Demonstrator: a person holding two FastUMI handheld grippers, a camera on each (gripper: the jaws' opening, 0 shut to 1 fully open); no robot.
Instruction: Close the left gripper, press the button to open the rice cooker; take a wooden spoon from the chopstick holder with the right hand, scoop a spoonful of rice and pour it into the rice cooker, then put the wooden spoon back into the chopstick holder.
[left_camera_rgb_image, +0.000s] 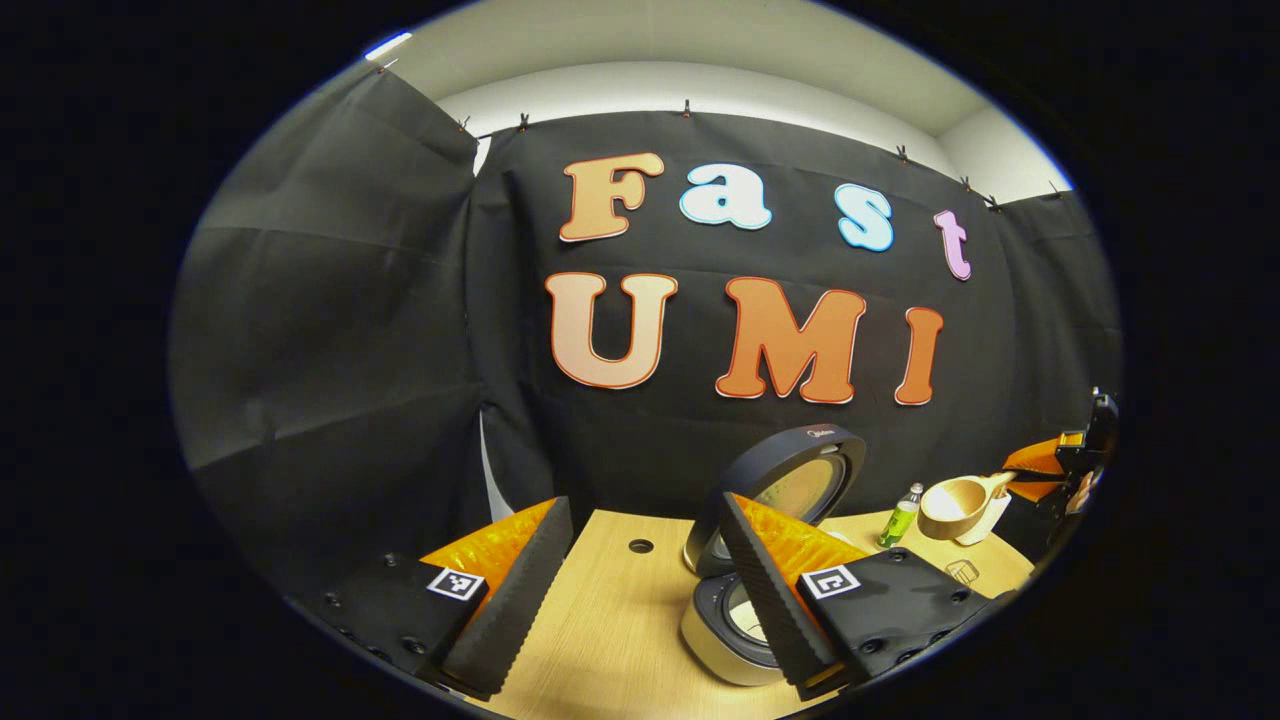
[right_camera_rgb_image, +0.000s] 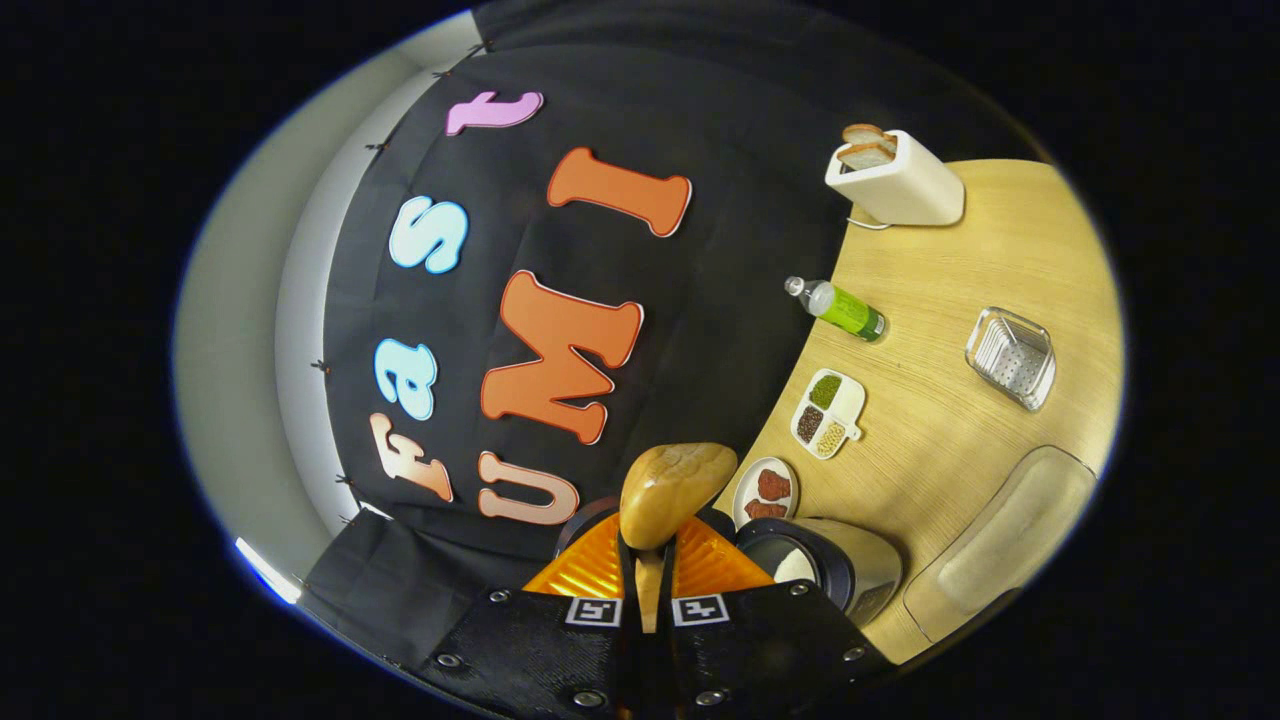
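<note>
A: What's biggest on the table (right_camera_rgb_image: 960, 440)?
B: The rice cooker (left_camera_rgb_image: 760, 560), lower centre of the left gripper view, lid raised.
A: And the left gripper (left_camera_rgb_image: 640, 590)?
B: Jaws spread wide at the bottom edge, holding nothing.
A: The right gripper (right_camera_rgb_image: 648, 580)?
B: Bottom centre of the right gripper view, clamped on the wooden spoon (right_camera_rgb_image: 672, 485); its bowl sticks up above the fingers.
A: Smaller things?
B: A toaster (right_camera_rgb_image: 895, 180) upper right, then a green bottle (right_camera_rgb_image: 845, 308) below it.

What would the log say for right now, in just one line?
cooker lid: open | right tool: shut on wooden spoon, tilted over rice cooker | left tool: open, empty | phase: pouring
</note>
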